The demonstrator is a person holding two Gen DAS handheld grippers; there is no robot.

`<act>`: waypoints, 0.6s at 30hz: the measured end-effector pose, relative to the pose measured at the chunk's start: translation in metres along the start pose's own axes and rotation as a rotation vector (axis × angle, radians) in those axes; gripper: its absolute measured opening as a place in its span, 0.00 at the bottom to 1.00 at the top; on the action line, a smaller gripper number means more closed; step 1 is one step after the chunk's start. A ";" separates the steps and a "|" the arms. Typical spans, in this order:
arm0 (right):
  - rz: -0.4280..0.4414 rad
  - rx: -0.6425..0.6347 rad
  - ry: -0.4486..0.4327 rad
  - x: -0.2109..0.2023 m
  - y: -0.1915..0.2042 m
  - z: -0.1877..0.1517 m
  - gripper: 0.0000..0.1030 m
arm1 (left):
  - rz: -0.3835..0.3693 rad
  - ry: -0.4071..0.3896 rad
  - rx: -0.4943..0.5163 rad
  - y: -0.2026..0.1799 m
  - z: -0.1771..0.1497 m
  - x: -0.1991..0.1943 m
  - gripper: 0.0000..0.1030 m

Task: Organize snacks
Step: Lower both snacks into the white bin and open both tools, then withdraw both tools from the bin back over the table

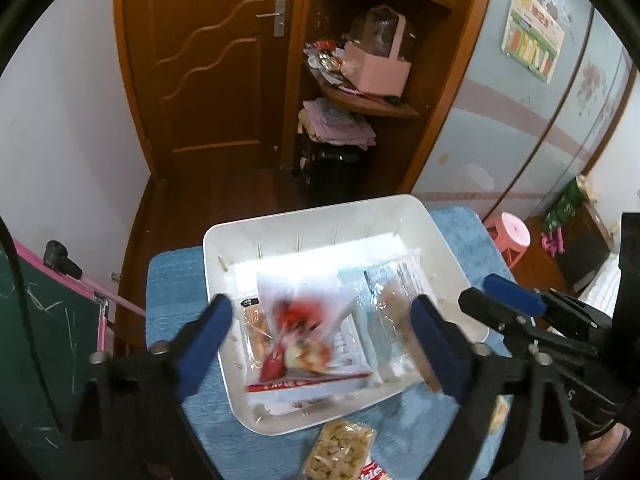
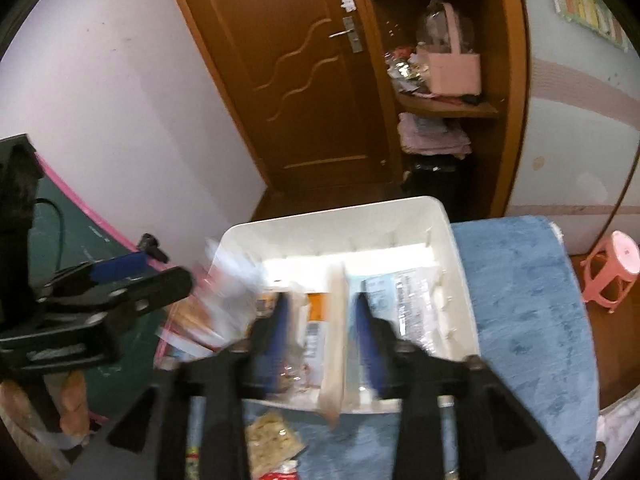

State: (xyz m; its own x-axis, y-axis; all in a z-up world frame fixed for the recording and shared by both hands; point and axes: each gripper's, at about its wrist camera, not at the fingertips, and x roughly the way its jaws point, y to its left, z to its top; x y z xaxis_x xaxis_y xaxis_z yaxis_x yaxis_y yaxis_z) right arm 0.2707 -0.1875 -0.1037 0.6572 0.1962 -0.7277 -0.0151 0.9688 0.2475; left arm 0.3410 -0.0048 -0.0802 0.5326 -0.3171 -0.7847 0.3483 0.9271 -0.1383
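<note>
A white bin stands on a blue mat and holds several snack packets. My left gripper is open above the bin; a blurred clear packet with red print lies or falls between its blue fingers, not gripped. A pale blue packet lies to its right. My right gripper hovers over the bin, its fingers apart with a thin beige packet standing on edge between them; whether they touch it is unclear. It also shows in the left wrist view.
A packet of pale nuts lies on the blue mat in front of the bin. A green chalkboard stands at left, a pink stool at right. Behind are a wooden door and shelves.
</note>
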 end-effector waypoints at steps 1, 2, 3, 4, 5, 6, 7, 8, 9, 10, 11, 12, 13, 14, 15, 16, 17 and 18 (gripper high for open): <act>-0.016 -0.002 -0.012 -0.003 -0.001 0.000 0.53 | 0.001 0.001 -0.004 -0.001 0.000 -0.002 0.89; -0.026 -0.005 -0.023 -0.007 -0.002 -0.001 0.55 | 0.000 0.005 -0.005 -0.002 0.001 -0.002 0.89; -0.028 -0.008 -0.031 -0.011 -0.004 -0.003 0.56 | -0.002 0.010 -0.008 -0.003 0.000 -0.004 0.89; -0.031 -0.009 -0.037 -0.015 -0.006 -0.005 0.56 | -0.002 0.010 -0.010 -0.004 0.000 -0.004 0.89; -0.038 -0.009 -0.040 -0.018 -0.008 -0.007 0.56 | -0.001 0.010 -0.013 -0.004 -0.002 -0.006 0.89; -0.044 -0.005 -0.040 -0.022 -0.011 -0.009 0.56 | 0.001 0.014 -0.013 -0.006 -0.005 -0.008 0.89; -0.045 0.002 -0.041 -0.024 -0.014 -0.011 0.56 | 0.003 0.017 -0.012 -0.007 -0.007 -0.009 0.89; -0.041 0.011 -0.042 -0.027 -0.017 -0.013 0.56 | 0.007 0.019 -0.011 -0.009 -0.010 -0.012 0.89; -0.037 0.020 -0.042 -0.030 -0.020 -0.014 0.56 | 0.011 0.018 -0.007 -0.011 -0.013 -0.015 0.89; -0.034 0.030 -0.042 -0.034 -0.023 -0.017 0.56 | 0.015 0.014 -0.001 -0.014 -0.016 -0.019 0.89; -0.032 0.038 -0.043 -0.038 -0.026 -0.019 0.56 | 0.018 0.011 0.002 -0.017 -0.018 -0.022 0.89; -0.032 0.041 -0.044 -0.042 -0.028 -0.021 0.56 | 0.024 0.001 0.010 -0.021 -0.022 -0.028 0.89; -0.032 0.043 -0.047 -0.048 -0.030 -0.024 0.56 | 0.026 -0.004 0.014 -0.024 -0.024 -0.031 0.89; -0.032 0.044 -0.051 -0.051 -0.031 -0.026 0.56 | 0.031 -0.010 0.019 -0.027 -0.026 -0.036 0.89; -0.031 0.044 -0.055 -0.056 -0.033 -0.028 0.56 | 0.033 -0.015 0.024 -0.032 -0.029 -0.041 0.89; -0.029 0.043 -0.060 -0.061 -0.034 -0.030 0.56 | 0.033 -0.019 0.026 -0.036 -0.030 -0.044 0.89; -0.028 0.043 -0.066 -0.067 -0.036 -0.032 0.56 | 0.032 -0.023 0.027 -0.041 -0.033 -0.049 0.89; -0.026 0.041 -0.073 -0.073 -0.037 -0.035 0.56 | 0.032 -0.030 0.029 -0.046 -0.035 -0.054 0.89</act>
State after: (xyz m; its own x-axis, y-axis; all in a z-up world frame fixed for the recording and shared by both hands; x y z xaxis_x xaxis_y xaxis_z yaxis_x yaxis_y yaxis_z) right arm 0.1969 -0.2322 -0.0821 0.7103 0.1579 -0.6860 0.0328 0.9660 0.2563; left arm 0.2686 -0.0236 -0.0527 0.5663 -0.2939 -0.7700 0.3526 0.9308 -0.0960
